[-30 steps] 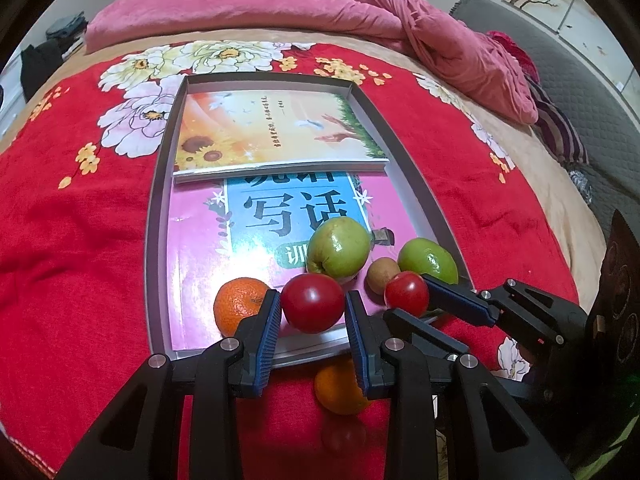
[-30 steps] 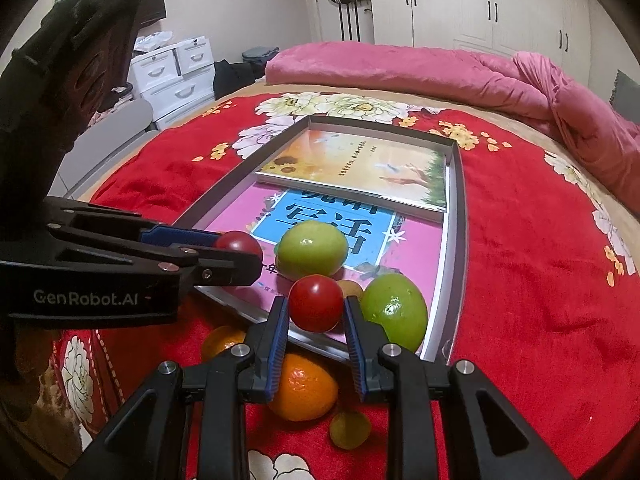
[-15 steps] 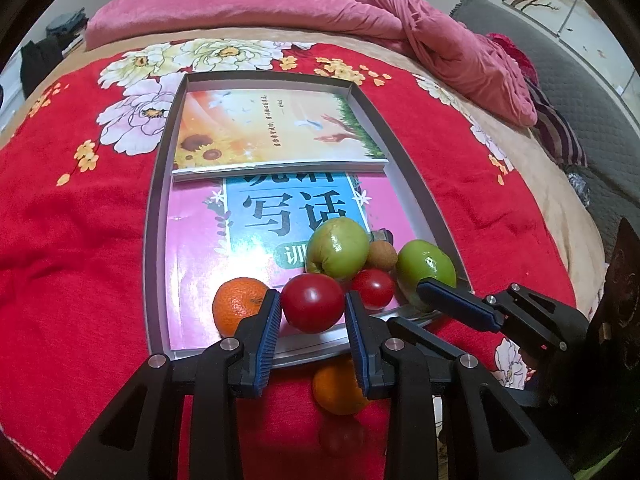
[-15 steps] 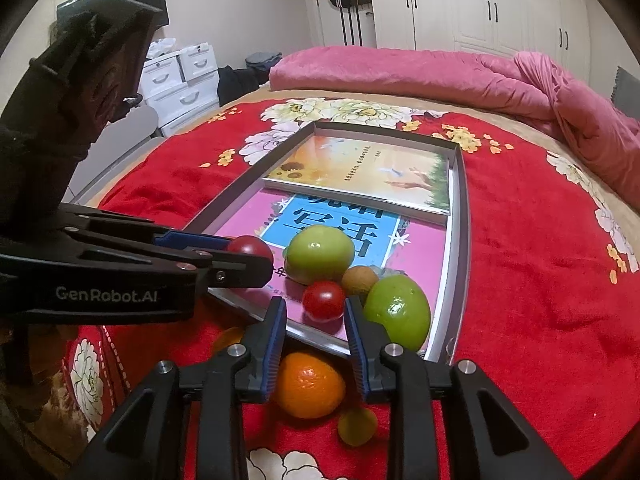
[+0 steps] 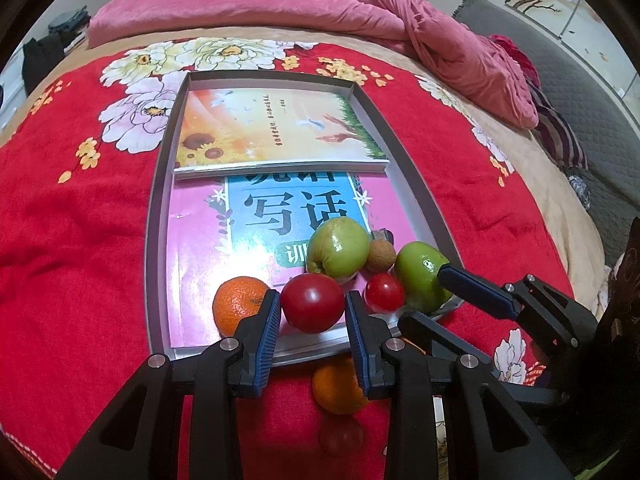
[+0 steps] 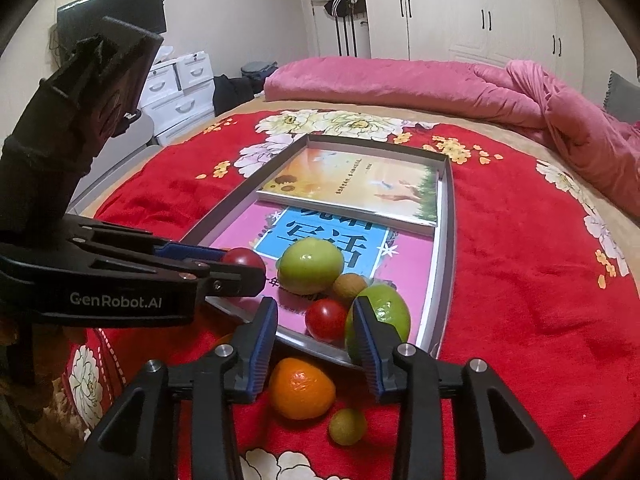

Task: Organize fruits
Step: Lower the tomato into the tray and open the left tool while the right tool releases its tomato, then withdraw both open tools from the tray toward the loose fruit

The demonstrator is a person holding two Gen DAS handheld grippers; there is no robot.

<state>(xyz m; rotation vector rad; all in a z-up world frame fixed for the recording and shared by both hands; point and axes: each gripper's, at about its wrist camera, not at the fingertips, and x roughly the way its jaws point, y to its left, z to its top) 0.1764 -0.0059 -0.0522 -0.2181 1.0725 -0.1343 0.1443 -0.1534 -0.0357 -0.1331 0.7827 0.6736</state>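
Observation:
My left gripper [image 5: 312, 314] is shut on a large red tomato [image 5: 312, 307], held over the near end of the grey tray [image 5: 160, 208]; the right wrist view shows the same tomato [image 6: 243, 259] at the left. My right gripper [image 6: 316, 320] has its jaws opening. A small red tomato [image 6: 326, 319] lies in the tray just beyond its tips, and the pads are clear of it. Around it lie a green apple [image 6: 310, 266], a small brown fruit [image 6: 349, 286] and a lime-green fruit [image 6: 384, 312]. A mandarin [image 5: 238, 303] sits left of my left gripper.
Two books [image 5: 272, 128] cover the tray floor. On the red flowered bedspread [image 6: 520, 280], in front of the tray, lie an orange [image 6: 302, 388] and a small yellow-green fruit [image 6: 347, 426]. A pink duvet [image 6: 440, 80] is bunched along the far side of the bed.
The right gripper let go of the small red tomato, which now rests in the tray beside the lime-green fruit. Its jaws have widened. The left gripper and its tomato stayed put.

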